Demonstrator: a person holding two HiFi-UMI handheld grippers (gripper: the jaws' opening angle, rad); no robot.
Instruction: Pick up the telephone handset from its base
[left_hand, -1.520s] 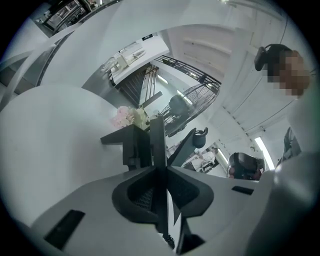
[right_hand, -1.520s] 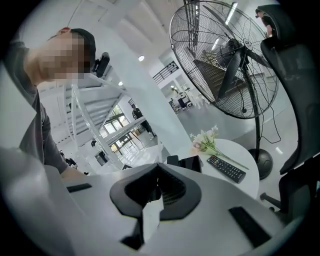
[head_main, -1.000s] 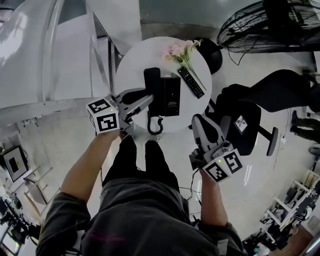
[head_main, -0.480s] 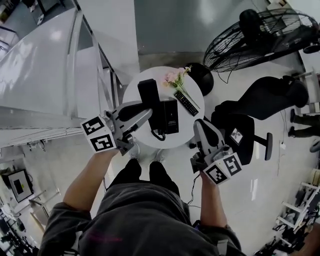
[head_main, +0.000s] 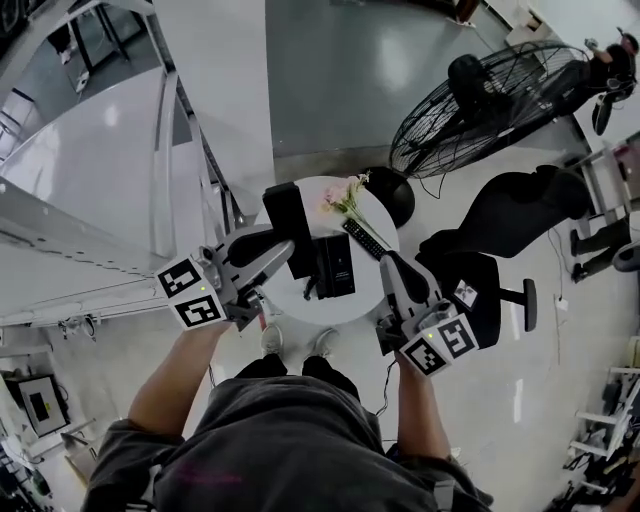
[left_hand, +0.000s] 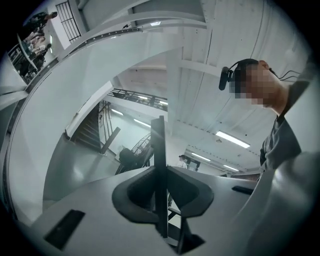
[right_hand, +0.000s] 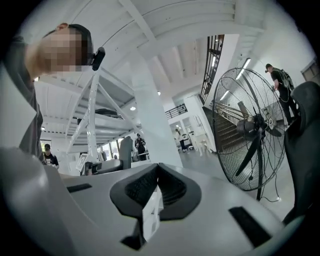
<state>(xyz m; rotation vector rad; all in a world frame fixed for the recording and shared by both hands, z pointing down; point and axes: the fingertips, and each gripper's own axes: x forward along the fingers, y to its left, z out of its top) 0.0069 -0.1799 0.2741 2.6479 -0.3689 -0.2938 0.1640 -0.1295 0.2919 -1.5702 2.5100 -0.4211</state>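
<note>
Both claws have risen from the far table (head_main: 350, 305). The left claw (head_main: 297, 239) and right claw (head_main: 388, 263) are closed and empty. The handset (head_main: 283, 215) still rests on its base (head_main: 338, 265), so pickup remains.

Your head camera looked steeply down from high above the round table (head_main: 345, 308), past both your arms. The cameras on your left gripper (left_hand: 160, 167) and right gripper (right_hand: 156, 172) sat close behind the jaws, facing roughly level. The fan (head_main: 470, 110) showed in both your head view and your right gripper view.
</note>
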